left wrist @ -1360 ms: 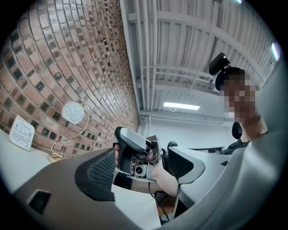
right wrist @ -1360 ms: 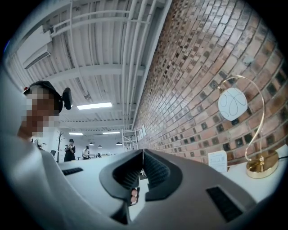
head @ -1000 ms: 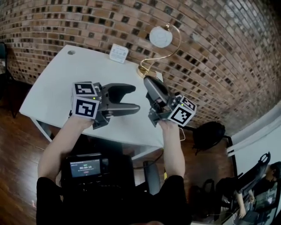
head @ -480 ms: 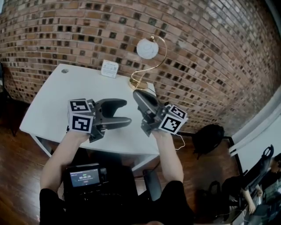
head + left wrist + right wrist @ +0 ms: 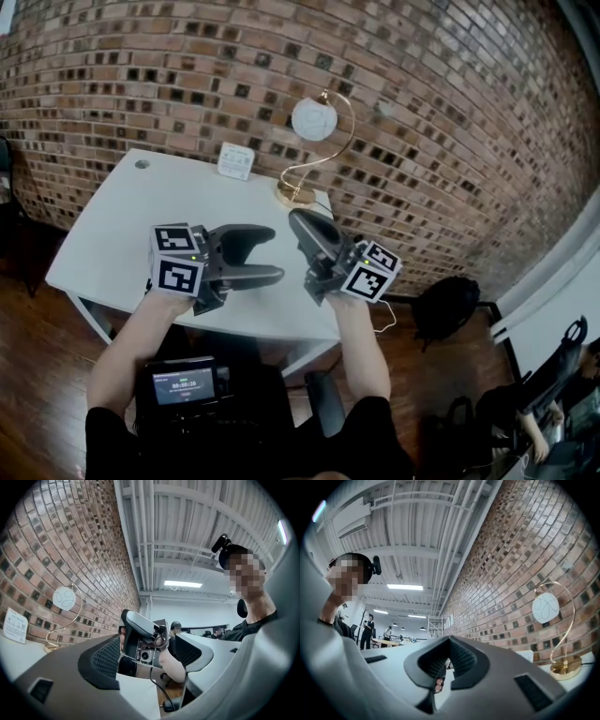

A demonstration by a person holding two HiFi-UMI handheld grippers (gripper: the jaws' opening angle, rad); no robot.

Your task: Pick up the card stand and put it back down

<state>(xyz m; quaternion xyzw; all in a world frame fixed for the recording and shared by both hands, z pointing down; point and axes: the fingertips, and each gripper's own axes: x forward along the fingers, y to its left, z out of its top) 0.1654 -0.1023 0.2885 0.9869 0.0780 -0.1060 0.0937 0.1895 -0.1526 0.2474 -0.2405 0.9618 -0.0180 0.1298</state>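
at the desk's [image 5: 112,225] far edge the card stand [image 5: 296,194] (gold hoop, white disc) stands upright. left gripper [image 5: 275,253] spread, right gripper [image 5: 298,223] pressed together, both empty. judged to fit 2 stages: before lift or after return.

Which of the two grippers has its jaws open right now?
The left gripper: its jaws stand clearly apart, gripping nothing. The right gripper has its jaws pressed together.

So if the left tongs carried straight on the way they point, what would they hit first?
Probably the right tongs, seen dead ahead through the open gap of the left tongs, both held above the white table. The distance between them is hard to judge.
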